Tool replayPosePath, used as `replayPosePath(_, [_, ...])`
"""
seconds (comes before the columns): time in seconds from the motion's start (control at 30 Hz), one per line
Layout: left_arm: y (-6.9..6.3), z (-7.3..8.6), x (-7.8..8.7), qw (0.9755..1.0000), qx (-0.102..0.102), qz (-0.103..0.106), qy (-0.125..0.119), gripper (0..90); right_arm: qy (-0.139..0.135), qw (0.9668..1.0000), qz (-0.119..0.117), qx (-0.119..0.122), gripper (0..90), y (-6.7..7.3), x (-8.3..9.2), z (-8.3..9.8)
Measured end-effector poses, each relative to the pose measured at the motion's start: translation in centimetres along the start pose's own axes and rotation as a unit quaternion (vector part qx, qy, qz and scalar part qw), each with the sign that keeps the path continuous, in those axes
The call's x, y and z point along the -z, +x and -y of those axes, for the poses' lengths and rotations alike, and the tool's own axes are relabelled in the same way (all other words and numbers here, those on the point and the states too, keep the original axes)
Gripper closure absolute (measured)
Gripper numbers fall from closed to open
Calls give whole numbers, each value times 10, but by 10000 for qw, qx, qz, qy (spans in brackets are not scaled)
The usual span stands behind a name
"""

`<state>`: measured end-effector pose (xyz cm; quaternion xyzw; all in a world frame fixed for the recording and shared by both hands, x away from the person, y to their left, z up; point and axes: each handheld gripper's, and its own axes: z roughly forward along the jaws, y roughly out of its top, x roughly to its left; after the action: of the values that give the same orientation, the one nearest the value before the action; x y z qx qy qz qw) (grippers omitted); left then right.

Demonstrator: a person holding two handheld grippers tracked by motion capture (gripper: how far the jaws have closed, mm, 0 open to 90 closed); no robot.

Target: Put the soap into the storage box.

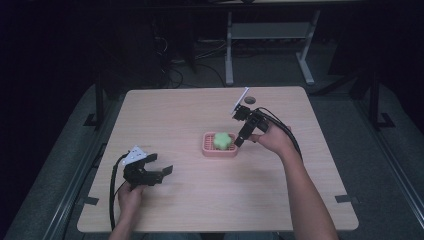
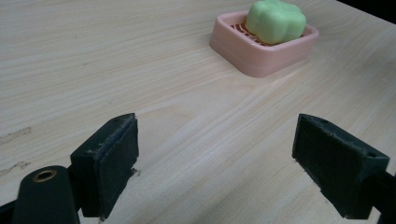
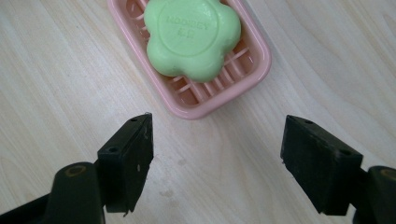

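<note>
A green flower-shaped soap [image 1: 222,140] [image 2: 275,21] [image 3: 192,35] lies in a pink slatted soap dish [image 1: 208,151] [image 2: 261,56] [image 3: 219,95] near the middle of the wooden table. My right gripper [image 1: 239,141] [image 3: 217,163] hovers just right of the dish, open, with nothing between its jaws. My left gripper [image 1: 162,172] [image 2: 217,163] rests low over the table at the front left, well apart from the dish, open and empty.
The light wooden table [image 1: 175,115] has bare room on all sides of the dish. A small round hole [image 1: 249,100] sits near the far edge. Desk legs and cables stand on the dark floor beyond the table.
</note>
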<state>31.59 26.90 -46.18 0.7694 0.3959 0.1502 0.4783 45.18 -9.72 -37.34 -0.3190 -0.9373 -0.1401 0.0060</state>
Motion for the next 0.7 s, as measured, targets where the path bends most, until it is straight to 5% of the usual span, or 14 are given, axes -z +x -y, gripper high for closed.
replayPosePath(0.7, [0, 0, -1, 10000, -43, -22, 27, 143, -64, 9999, -21, -136, 253, -5, 2, 21])
